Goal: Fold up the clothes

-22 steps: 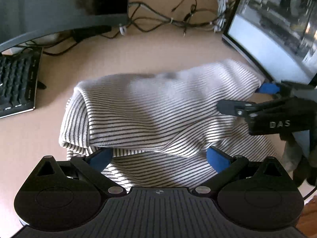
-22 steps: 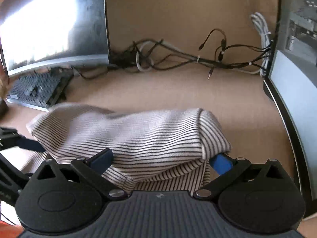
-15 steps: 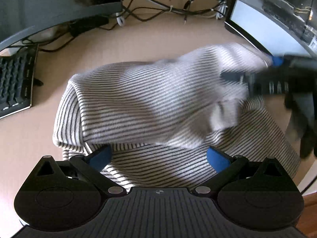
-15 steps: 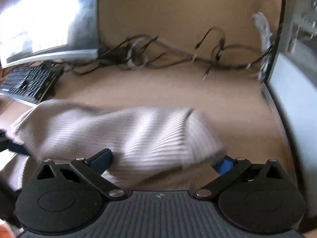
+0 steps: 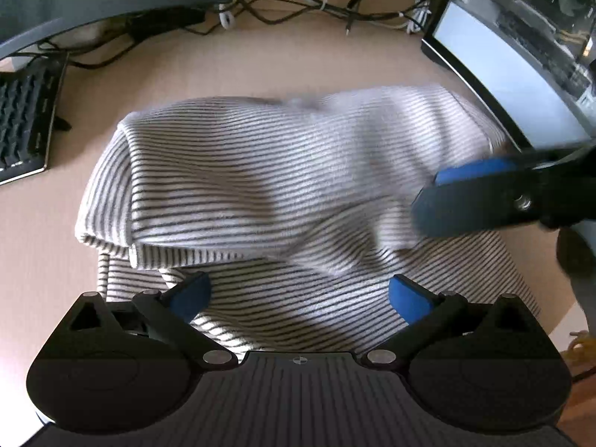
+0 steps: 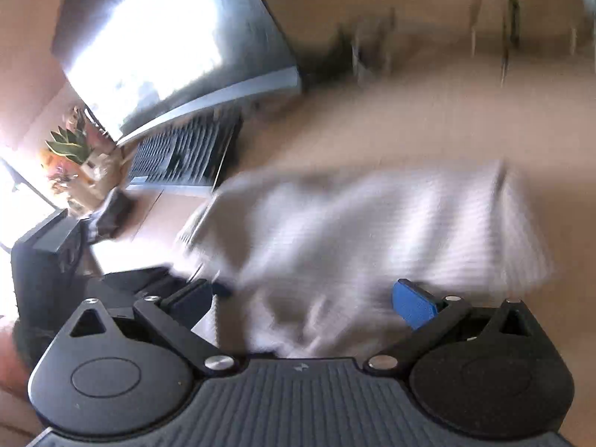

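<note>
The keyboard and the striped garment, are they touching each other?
Apart. The left wrist view shows bare desk between the keyboard and the striped garment.

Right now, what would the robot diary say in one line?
step: folding | shirt: striped, bunched on desk | left gripper: jaws open over shirt | right gripper: jaws open, view blurred

Sunlit, fisheye-warped; right view motion-blurred.
</note>
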Demonstrator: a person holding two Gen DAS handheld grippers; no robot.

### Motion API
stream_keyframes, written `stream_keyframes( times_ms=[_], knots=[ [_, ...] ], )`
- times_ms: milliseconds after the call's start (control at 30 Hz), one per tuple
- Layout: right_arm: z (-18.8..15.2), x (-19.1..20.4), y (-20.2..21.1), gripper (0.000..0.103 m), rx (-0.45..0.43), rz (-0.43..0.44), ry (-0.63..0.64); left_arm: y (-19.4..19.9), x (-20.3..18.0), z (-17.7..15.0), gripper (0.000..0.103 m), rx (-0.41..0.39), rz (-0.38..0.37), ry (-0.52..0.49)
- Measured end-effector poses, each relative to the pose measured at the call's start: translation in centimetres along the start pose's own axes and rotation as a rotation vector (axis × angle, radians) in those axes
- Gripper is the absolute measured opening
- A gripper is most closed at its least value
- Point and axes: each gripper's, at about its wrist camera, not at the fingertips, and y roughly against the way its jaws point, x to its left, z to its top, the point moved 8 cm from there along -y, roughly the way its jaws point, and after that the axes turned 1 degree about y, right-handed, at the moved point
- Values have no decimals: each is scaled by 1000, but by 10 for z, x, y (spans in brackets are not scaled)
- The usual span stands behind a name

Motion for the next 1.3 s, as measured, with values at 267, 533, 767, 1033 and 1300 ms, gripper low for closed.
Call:
stream_keyframes(
  times_ms=[267,533,767,1033,1300],
  knots=[
    [-3,1,-11,103,35,16,-266,8,-5,2,103,-25,-12,25],
    [-37,11,-30,103,187,-19,-311,16,-3,-1,103,-83,-37,40],
    [29,2,-4,103,-163,-47,-358,17,-2,-2,103,-78,-33,-14],
    [50,21,96,103,-533,-220,19,20,2,-1,103,-75,-40,-14],
    [-7,-22,8,103,-225,-323,-43,21,3,-5,103,-54,-41,-20]
  ],
)
